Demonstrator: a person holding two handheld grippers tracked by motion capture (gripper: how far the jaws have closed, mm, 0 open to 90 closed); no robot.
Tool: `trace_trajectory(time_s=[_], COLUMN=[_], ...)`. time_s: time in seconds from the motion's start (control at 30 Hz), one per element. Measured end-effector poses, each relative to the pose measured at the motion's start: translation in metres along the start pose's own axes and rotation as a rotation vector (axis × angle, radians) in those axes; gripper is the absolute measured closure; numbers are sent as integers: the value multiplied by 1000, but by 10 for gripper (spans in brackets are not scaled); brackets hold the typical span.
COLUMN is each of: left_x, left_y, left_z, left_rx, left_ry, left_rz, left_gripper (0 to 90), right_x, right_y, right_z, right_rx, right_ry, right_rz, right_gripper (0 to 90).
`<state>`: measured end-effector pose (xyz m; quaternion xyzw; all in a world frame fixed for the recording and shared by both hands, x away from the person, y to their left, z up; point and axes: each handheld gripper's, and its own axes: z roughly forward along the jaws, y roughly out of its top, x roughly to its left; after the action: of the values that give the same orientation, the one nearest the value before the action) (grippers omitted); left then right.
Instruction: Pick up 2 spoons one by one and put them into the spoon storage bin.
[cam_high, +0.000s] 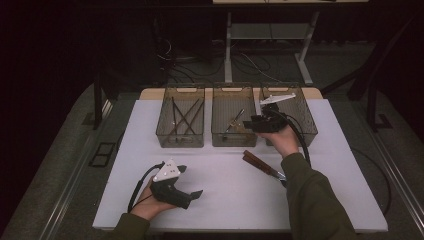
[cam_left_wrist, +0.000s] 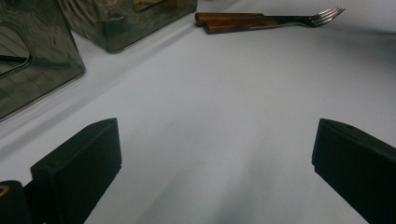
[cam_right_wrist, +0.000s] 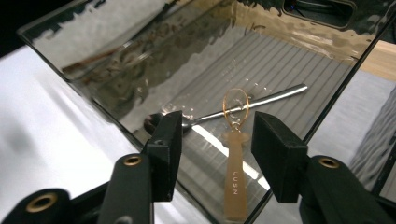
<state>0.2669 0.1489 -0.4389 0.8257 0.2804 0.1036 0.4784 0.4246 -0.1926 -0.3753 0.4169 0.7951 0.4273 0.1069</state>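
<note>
spoons (cam_right_wrist: 233, 140) in middle bin (cam_high: 234, 115) — forks (cam_left_wrist: 266, 21) before

A white table (cam_high: 225, 200) holds three see-through bins. The middle bin (cam_high: 233, 137) has one bin (cam_high: 180, 140) on its left and another (cam_high: 312, 125) on its right. Two brown-handled forks (cam_high: 261, 163) lie just in front of the middle bin.

3 bins (cam_high: 234, 116) stand in row along far table edge, narrow gaps between. Wide bare white table (cam_high: 220, 195) in front gives free passage. Forks (cam_high: 262, 163) lie right of centre. Middle bin walls (cam_right_wrist: 140, 116) hem right gripper (cam_right_wrist: 215, 140).
</note>
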Motion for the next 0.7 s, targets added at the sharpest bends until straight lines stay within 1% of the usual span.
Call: trace_trajectory(time_s=[0.07,0.2,0.3,0.57,0.7], left_x=[0,1,0,1,1], left_y=[0,0,0,0,0], left_z=[0,0,0,0,0], left_rx=[3,5,7,7,7], left_ry=[0,0,1,2,3], left_rz=[4,7,10,8,6], left_gripper=[5,6,6,6,7], right_x=[1,3,4,9,10], right_y=[-1,-6,-11,-26,-33], right_z=[-4,-14,-21,-36,-45], right_rx=[-13,-24,-35,-70,-89], right_ry=[11,14,38,61,76], right_rz=[-1,-5,1,-39,-44], right_gripper=[486,445,432,386,376])
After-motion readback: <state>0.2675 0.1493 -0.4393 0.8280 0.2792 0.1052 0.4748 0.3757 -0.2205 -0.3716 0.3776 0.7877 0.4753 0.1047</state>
